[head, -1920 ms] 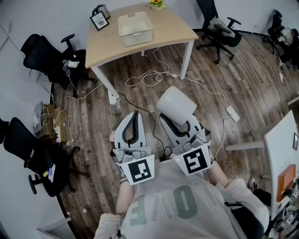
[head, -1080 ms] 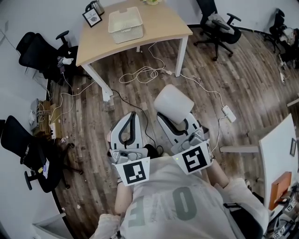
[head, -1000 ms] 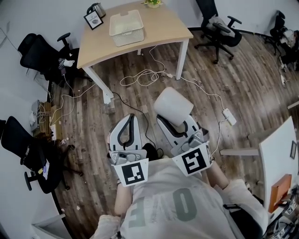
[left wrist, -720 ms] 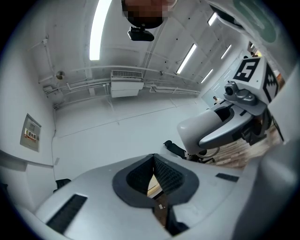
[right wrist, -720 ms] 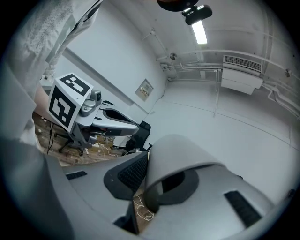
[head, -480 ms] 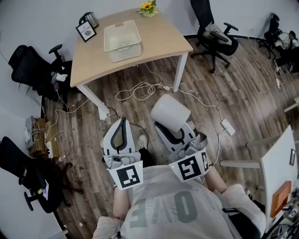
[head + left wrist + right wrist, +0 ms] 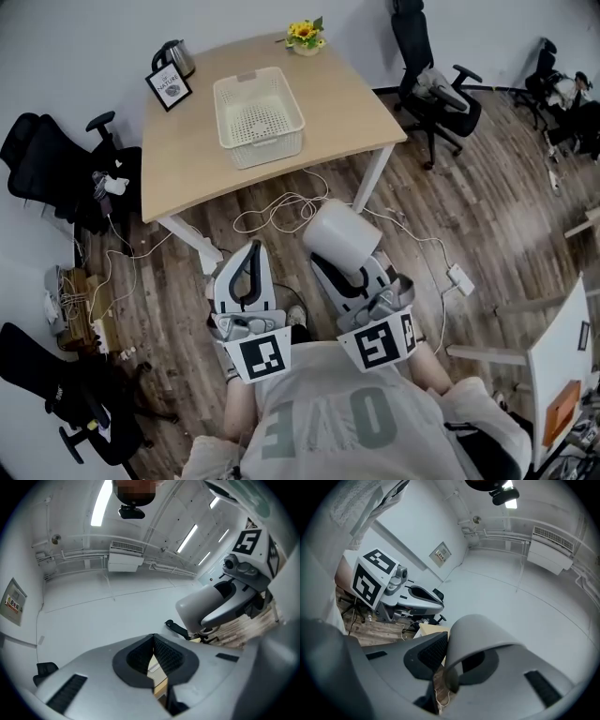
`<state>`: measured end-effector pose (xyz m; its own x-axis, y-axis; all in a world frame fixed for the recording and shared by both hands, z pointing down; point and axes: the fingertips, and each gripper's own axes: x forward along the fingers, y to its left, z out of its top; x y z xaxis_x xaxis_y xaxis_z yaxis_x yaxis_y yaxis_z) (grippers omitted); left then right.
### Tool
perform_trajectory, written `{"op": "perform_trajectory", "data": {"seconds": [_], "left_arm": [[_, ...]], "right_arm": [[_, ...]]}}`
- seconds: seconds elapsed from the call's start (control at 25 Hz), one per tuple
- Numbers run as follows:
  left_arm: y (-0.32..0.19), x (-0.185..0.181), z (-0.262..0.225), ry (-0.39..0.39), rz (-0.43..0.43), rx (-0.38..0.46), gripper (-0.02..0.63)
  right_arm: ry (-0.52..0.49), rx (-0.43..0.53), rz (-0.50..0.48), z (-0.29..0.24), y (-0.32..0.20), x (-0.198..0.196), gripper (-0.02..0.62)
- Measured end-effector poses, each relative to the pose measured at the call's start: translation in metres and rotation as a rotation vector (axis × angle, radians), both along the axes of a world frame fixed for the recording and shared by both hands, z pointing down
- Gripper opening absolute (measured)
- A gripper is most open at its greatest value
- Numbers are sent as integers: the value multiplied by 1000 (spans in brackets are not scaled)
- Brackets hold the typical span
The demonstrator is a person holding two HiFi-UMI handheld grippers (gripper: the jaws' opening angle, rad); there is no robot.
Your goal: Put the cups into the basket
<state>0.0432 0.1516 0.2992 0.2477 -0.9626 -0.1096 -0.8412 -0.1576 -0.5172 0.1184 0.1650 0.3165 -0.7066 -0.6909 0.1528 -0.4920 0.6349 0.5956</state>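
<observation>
You are gripping a pale grey cup (image 7: 340,232) in your right gripper (image 7: 349,274), low over the wooden floor (image 7: 469,197) and just short of the table (image 7: 187,155). In the right gripper view its wall is sitting pinched between the two pads, one finger (image 7: 431,653) pressing on the outside. The cup (image 7: 480,630) is lying tipped over, its long axis running roughly along the jaws. Its closed end is pointing ahead, and its dark mouth is facing back and down toward the gripper (image 7: 443,660). Your left gripper (image 7: 251,253) is hanging beside it with jaws drawn together on nothing. The cream basket (image 7: 267,148) is standing upright on the table, well apart from the cup.
</observation>
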Motion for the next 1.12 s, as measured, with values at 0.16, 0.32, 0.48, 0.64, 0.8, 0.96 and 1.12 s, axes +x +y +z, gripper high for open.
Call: {"op": "perform_trajectory", "data": {"seconds": [0.16, 0.32, 0.48, 0.64, 0.8, 0.96, 1.12], "left_arm": [[-38, -29, 1, 15, 1, -3, 9], [-70, -62, 6, 21, 3, 0, 9], [-101, -85, 8, 4, -29, -7, 9], [-130, -94, 9, 27, -38, -26, 9], [-175, -103, 12, 35, -47, -23, 9], [-229, -115, 9, 37, -88, -32, 9], [-288, -125, -2, 45, -127, -19, 9]], "right_arm": [[-6, -16, -1, 3, -48, -30, 57], [-11, -25, 24, 15, -91, -58, 57], [-12, -29, 39, 17, -123, -74, 57], [10, -54, 44, 25, -158, -77, 56], [10, -61, 47, 30, -204, -82, 57], [14, -64, 19, 28, -258, -89, 56], [17, -47, -17, 15, -317, -96, 57]]}}
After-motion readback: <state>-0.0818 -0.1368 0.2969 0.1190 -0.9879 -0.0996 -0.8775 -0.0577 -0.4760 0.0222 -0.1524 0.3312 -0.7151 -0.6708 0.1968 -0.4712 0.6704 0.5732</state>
